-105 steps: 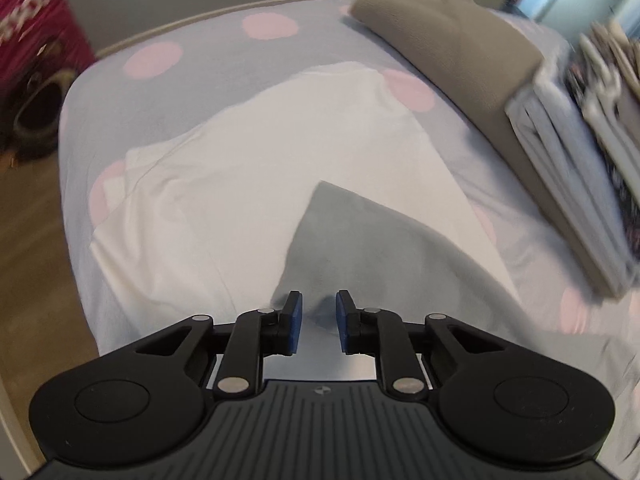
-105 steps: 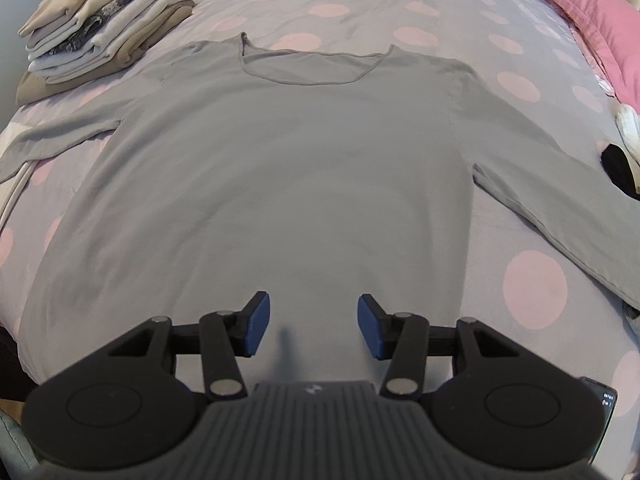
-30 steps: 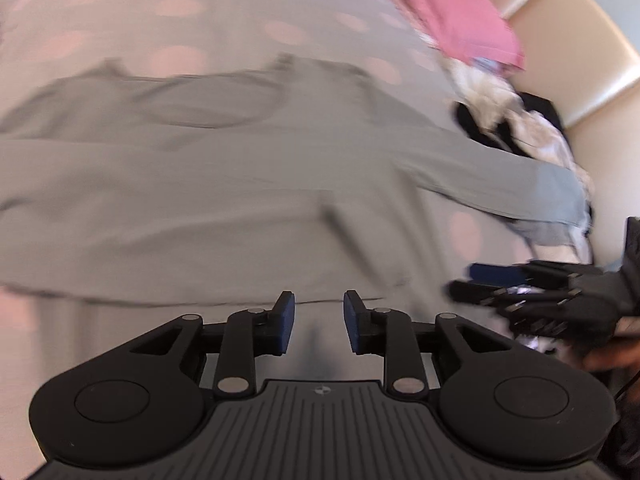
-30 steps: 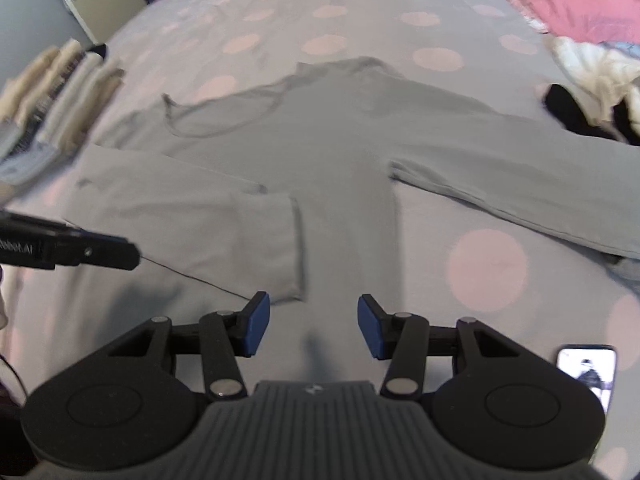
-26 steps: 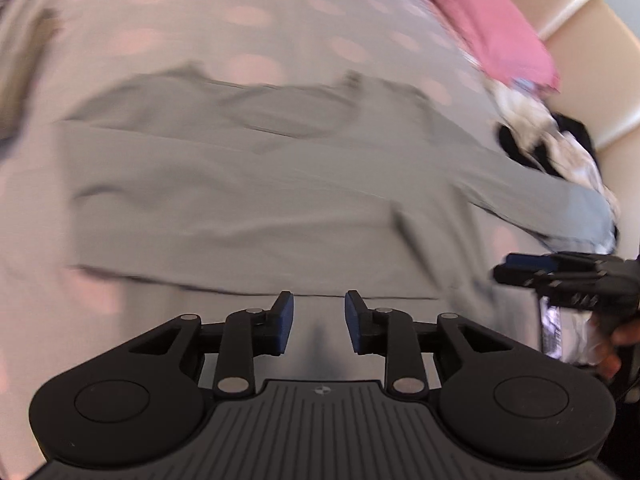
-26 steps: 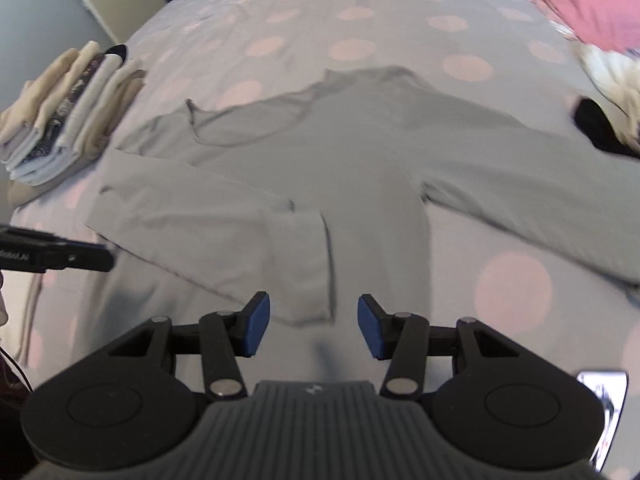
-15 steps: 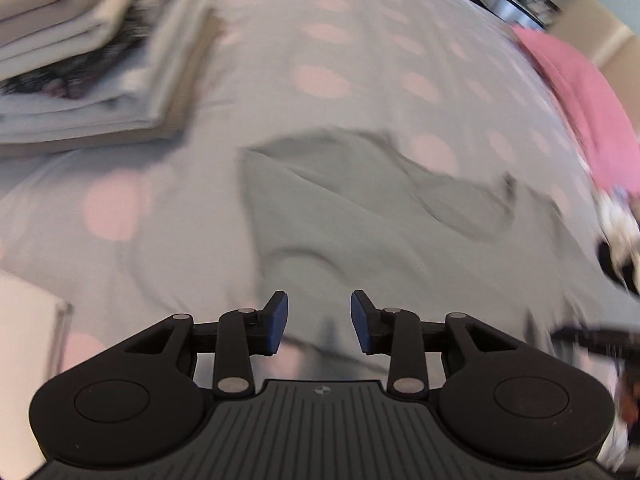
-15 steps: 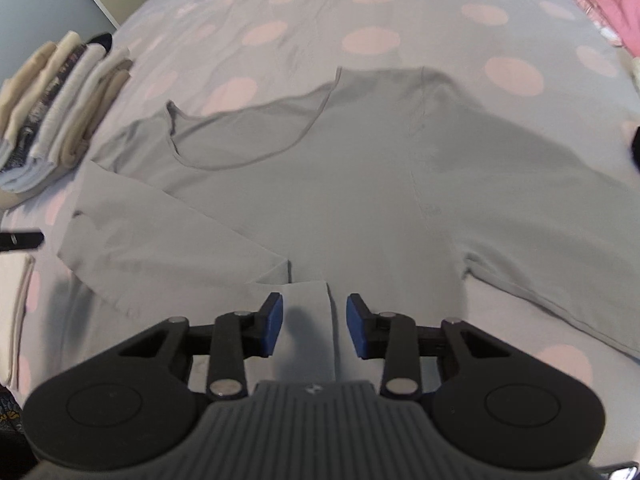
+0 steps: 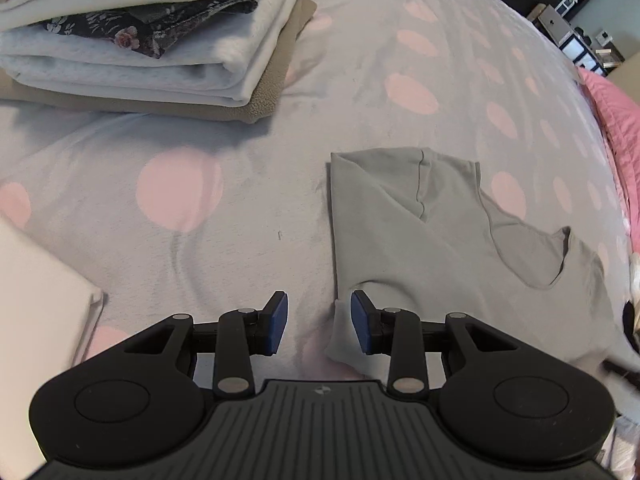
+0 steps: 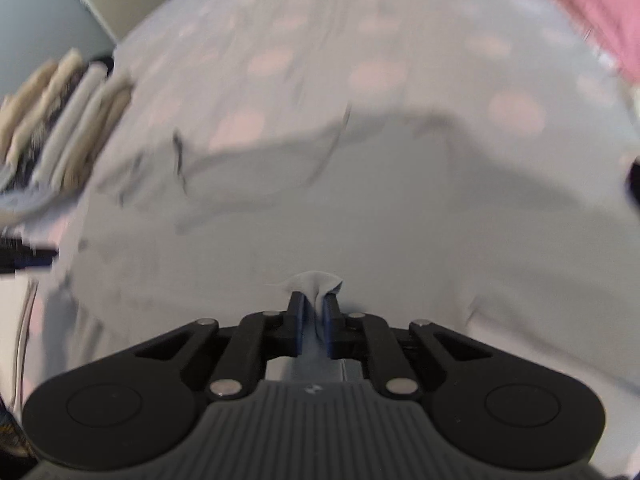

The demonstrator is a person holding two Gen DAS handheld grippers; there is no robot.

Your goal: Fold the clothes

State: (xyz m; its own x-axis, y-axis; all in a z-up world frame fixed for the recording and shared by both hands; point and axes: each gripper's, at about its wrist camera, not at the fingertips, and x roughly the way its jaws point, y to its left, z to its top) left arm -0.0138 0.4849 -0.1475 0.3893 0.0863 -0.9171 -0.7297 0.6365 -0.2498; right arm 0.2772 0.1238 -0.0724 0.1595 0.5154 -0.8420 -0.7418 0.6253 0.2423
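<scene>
A grey long-sleeved top (image 9: 420, 248) lies on the dotted bedspread (image 9: 224, 216), its left side folded inward into a straight edge. My left gripper (image 9: 319, 322) hovers open low over that folded edge, and a raised flap of grey cloth stands just inside its right pad. In the right wrist view the same grey top (image 10: 360, 208) is blurred by motion. My right gripper (image 10: 312, 312) is shut on a pinched fold of it, with a small tuft of cloth sticking out past the fingertips.
A stack of folded clothes (image 9: 132, 36) sits at the upper left of the left wrist view, and the same stack (image 10: 52, 108) shows at the left in the right wrist view. A folded white cloth (image 9: 36, 300) lies at the left. A pink pillow (image 9: 616, 112) is at the far right.
My right gripper closed on the sleeve cuff and is now moving, blurring its view. My left gripper swung left to the folded edge of the top and stays open.
</scene>
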